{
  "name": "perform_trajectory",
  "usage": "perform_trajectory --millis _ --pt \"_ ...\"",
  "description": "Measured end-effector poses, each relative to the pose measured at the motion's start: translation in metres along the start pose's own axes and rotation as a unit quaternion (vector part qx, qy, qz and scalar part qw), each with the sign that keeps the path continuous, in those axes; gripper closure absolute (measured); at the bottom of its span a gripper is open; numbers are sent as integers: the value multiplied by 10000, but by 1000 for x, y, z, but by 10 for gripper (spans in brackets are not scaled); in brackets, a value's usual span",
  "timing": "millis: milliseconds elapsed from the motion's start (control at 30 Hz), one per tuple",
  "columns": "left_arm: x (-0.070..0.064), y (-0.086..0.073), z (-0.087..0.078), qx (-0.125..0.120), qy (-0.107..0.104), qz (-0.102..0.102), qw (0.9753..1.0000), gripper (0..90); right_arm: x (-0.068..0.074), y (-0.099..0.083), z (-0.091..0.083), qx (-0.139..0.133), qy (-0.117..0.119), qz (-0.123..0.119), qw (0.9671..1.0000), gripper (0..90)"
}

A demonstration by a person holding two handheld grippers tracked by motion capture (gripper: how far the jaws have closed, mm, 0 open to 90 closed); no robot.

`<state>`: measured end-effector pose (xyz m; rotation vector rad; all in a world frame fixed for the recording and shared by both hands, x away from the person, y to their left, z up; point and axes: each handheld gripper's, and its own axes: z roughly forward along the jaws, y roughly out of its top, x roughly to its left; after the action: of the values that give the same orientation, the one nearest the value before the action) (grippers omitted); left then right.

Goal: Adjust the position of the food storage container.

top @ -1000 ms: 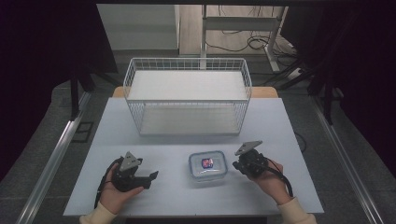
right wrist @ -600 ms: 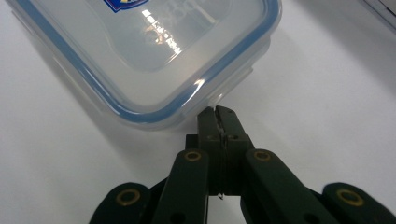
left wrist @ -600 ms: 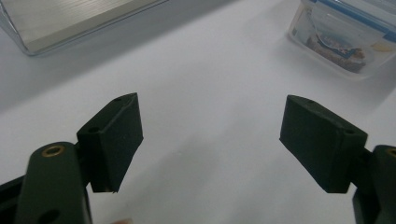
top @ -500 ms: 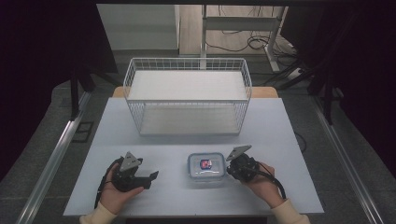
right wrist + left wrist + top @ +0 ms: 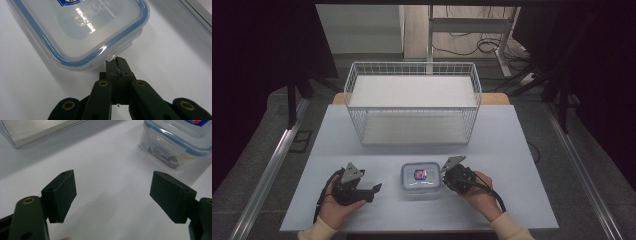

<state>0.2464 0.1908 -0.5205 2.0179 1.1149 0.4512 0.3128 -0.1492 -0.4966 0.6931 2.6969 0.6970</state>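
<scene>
Container between 2 grippers, with the right one closed at its side latch.

We see the right gripper (image 5: 117, 60) with jaws pressed together, their tips touching the latch tab (image 5: 117, 51) on the near edge of the clear, blue-rimmed container (image 5: 421, 178); whether they pinch the tab or merely press it, we cannot tell. The container lies directly ahead of these jaws, its long axis running across them, so we judge the right hand (image 5: 479, 192) the nearer. The left gripper (image 5: 112, 195) stands with jaws wide apart and empty, the container ahead and to its right, apart from it. A wire basket (image 5: 412, 102) stands well beyond both on the table (image 5: 522, 150).
</scene>
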Motion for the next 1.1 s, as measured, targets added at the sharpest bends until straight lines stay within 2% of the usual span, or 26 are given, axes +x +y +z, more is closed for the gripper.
perform_trajectory --millis 100,233,367,500,567,700,733,767,800,833,867,933,967,1100 --pt "0 0 0 3 -9 -6 10000 208 -1 -2 -1 -35 73 48 10000 894" --pt "0 0 0 4 -15 -1 10000 208 -3 -6 -7 -95 45 101 9999 895" --pt "0 0 -2 -44 -7 -7 10000 208 -8 -16 -24 -361 -62 309 9989 894" --pt "1 0 -1 -34 -14 -16 10000 209 -14 -30 -42 -770 -43 621 9951 894" --pt "1 0 -1 -38 -18 -9 10000 209 -14 -39 -50 -978 -12 796 9920 892" --pt "1 0 -1 -42 -18 -8 10000 209 -15 -53 -55 -1300 142 1009 9863 859" --pt "1 0 0 -33 -19 -9 10000 209 -16 -56 -56 -1370 198 1062 9847 835" --pt "1 0 0 -33 -22 -11 10000 209 -17 -58 -56 -1447 312 1115 9827 753" --pt "1 0 0 -26 -23 -7 10000 209 -18 -59 -56 -1493 388 1162 9812 644" --pt "1 0 0 -20 -17 -6 10000 209 -19 -60 -55 -1542 472 1339 9778 478" --pt "1 0 0 -21 -16 -8 10000 209 -21 -60 -54 -1562 534 1574 9736 361" --pt "1 0 0 -21 -18 -4 10000 209 -21 -62 -52 -1657 567 1732 9692 292" --pt "1 0 0 -22 -23 -11 10000 209 -22 -63 -52 -1694 581 1730 9685 259" --pt "2 0 1 -19 -39 -28 10000 209 -21 -64 -53 -1848 588 1803 9643 227"
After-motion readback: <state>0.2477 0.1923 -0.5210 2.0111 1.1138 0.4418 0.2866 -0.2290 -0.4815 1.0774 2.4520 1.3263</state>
